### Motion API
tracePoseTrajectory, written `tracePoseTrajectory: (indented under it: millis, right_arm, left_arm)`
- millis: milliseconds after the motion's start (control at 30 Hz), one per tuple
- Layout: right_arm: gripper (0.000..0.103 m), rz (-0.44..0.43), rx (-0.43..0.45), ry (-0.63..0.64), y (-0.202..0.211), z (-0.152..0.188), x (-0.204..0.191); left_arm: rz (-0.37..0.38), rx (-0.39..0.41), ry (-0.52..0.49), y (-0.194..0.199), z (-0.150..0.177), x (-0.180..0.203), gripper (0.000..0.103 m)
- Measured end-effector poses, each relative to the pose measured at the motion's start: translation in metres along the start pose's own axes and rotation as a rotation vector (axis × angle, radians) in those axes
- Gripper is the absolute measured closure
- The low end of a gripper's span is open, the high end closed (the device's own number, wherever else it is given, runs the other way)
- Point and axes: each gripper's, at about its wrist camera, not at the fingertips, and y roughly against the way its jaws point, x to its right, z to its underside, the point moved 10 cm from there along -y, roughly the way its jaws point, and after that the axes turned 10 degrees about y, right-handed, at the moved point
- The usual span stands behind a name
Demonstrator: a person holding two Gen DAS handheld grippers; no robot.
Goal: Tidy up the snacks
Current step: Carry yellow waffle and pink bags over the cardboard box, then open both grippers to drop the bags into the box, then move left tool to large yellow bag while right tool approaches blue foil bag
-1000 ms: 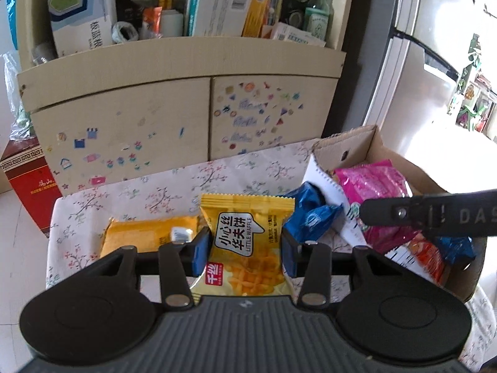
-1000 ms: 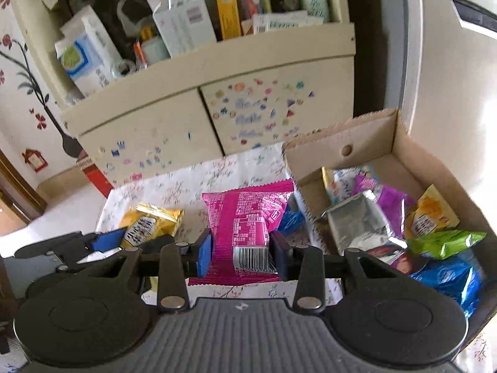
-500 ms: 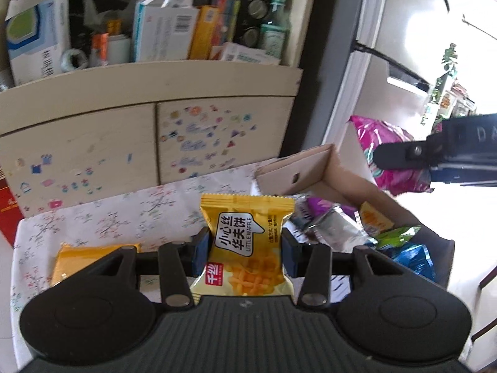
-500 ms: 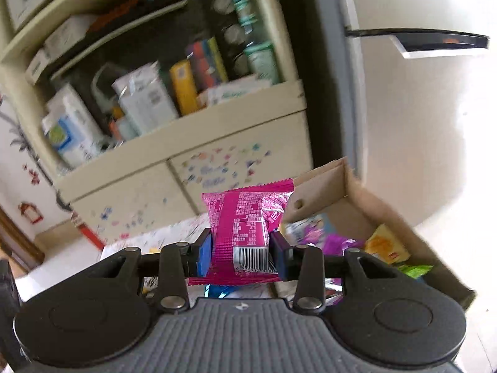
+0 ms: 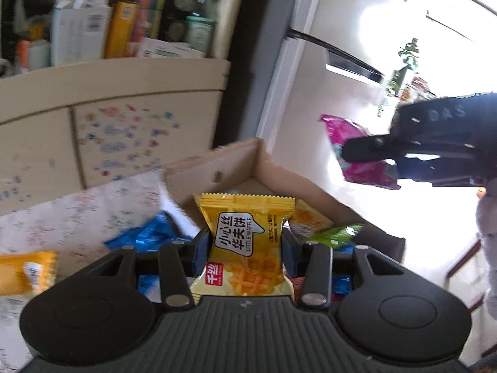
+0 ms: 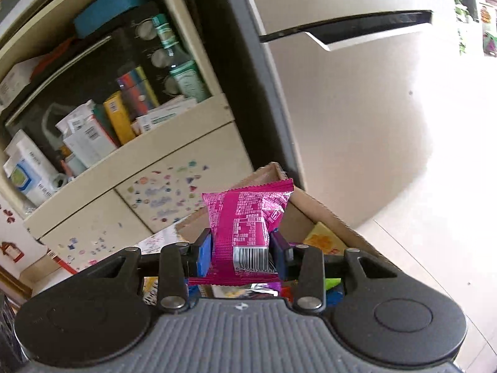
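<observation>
Waffle packet (image 5: pixel 245 245) pinched in left hand-held gripper (image 5: pixel 245 250), pink packet (image 6: pixel 245 233) in right (image 6: pixel 240 253), tilted down

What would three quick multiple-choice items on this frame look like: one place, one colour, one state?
1. Where does the cardboard box sit? A on the floral-cloth table B on the cabinet shelf C on the floor
2. Colour of the packet in the right gripper? A green B magenta C blue
3. State of the left gripper? A open, empty B shut on the yellow waffle packet C shut, empty

A: the cloth runs up to the box wall.
B: the magenta packet sits between the jaws.
B: both pads press the packet's sides.
</observation>
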Motion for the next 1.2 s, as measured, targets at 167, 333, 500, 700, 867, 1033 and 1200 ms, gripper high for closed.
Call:
tracePoseTrajectory:
  millis: [167,333,500,700,867,1033,1200]
  right_arm:
    - [0.057,0.063,-0.016,-0.041,-0.003,0.004,0.019]
    - [0.046,0.072,-0.028,-0.097,-0.006,0.008,0.027]
    - [0.035,0.029,-0.008,-0.094,-0.004,0.006,0.016]
    - [0.033,-0.061,-0.003,-0.046,-0.007,0.006,-0.011]
    - [0.023,-0.116,0.003,0.006,-0.011,0.006,-0.035]
    - [0.022,-0.160,-0.006,0.047,-0.017,0.008,-0.056]
    - [0.020,-0.207,-0.034,0.085,-0.026,0.017,-0.079]
  left_arm:
    - [0.077,-0.047,-0.018,-0.014,0.017,0.029,0.057]
    - [0.120,-0.052,-0.035,-0.014,0.027,0.043,0.033]
    - [0.107,-0.017,-0.002,-0.001,0.013,0.033,0.017]
    - [-0.003,0.017,-0.003,0.014,-0.008,0.000,0.014]
    - [-0.086,0.028,0.035,0.028,-0.022,-0.032,0.012]
    - [-0.159,0.057,0.089,0.042,-0.038,-0.066,0.011]
    - [-0.208,0.087,0.140,0.060,-0.054,-0.096,0.008]
